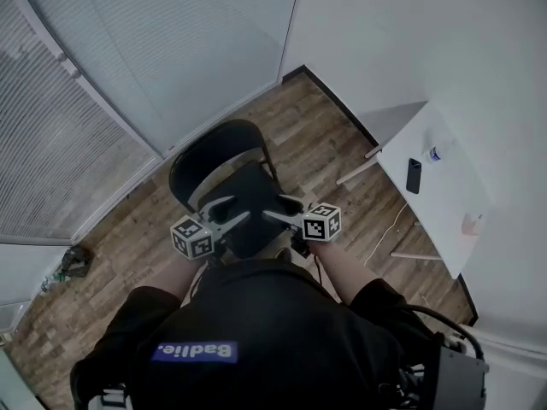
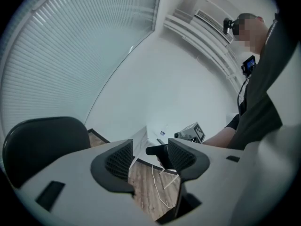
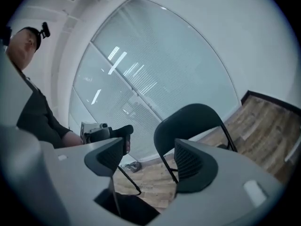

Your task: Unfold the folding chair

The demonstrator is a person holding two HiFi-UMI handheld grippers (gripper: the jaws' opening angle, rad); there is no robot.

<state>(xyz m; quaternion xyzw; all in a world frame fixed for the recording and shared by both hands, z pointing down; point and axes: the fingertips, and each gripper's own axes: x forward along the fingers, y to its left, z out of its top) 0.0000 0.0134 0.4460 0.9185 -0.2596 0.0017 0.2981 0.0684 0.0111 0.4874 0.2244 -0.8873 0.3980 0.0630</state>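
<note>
Since the folding chair point(image 1: 218, 148) is already standing open on the floor point(image 1: 325, 143), little seems left; the left hand-held gripper point(image 1: 229, 212) and right hand-held gripper point(image 1: 280, 210) are hovering spread, empty.

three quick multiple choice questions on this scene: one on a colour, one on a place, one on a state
1. What colour is the metal-framed folding chair? A red; B black; C white.
2. Where is the black rectangular phone? A on the white table; B on the chair seat; C on the wood floor.
3. How do the right gripper's jaws stand? A shut on the chair; B shut on the phone; C apart, empty.
1 B: back and seat are black. 2 A: it lies on the tabletop. 3 C: a clear gap shows between the pads.
</note>
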